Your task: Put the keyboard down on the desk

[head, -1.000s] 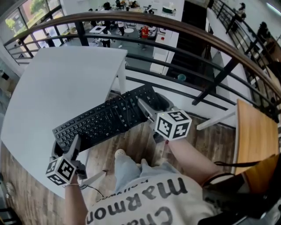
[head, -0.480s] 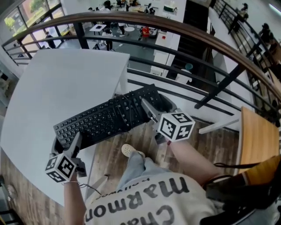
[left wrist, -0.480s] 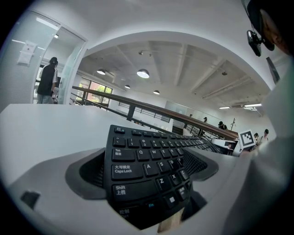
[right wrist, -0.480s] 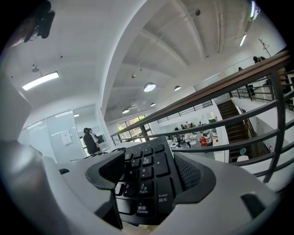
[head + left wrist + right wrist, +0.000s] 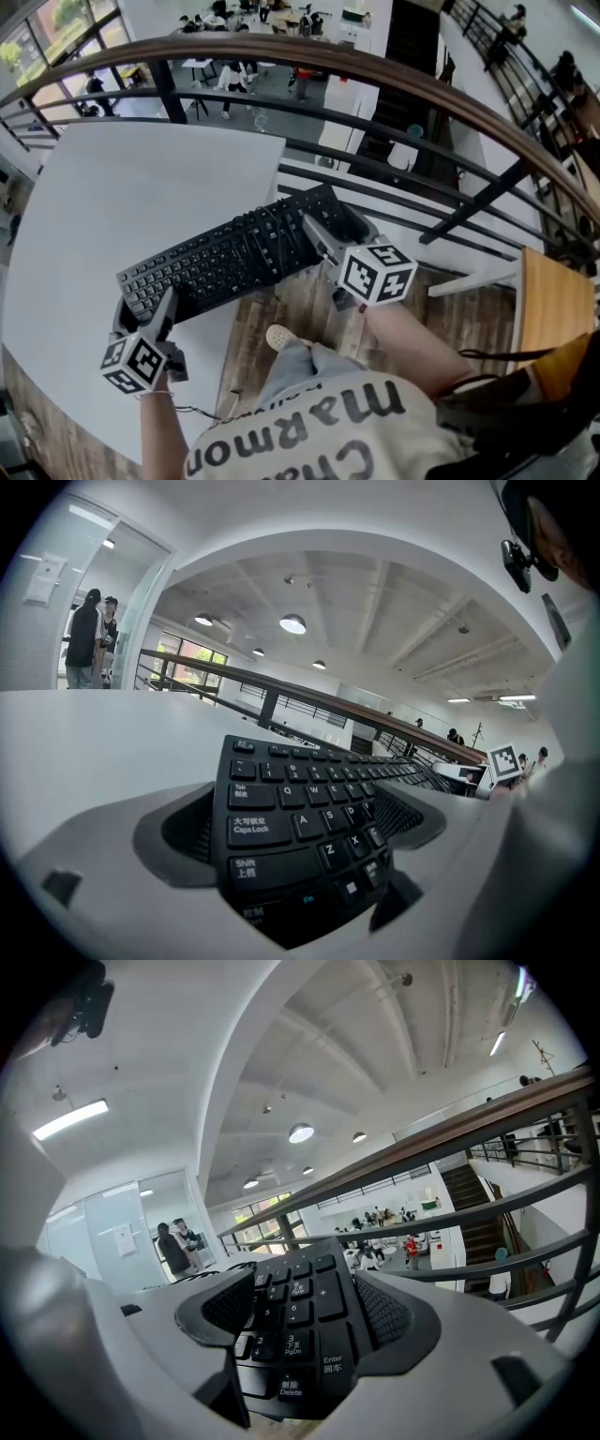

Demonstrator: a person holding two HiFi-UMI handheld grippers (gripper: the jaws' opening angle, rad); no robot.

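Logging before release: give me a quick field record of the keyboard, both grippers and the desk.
keyboard: black, held at both ends
left gripper: shut on the keyboard's Caps Lock end
right gripper: shut on the keyboard's numpad end
desk: white; keyboard's left part is over it, right end juts past its edge
keyboard touching desk: cannot tell

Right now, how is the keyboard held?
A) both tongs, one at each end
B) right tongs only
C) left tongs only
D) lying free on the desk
A: the left tongs grip the keyboard at its Caps Lock end, the right tongs at its numpad end.
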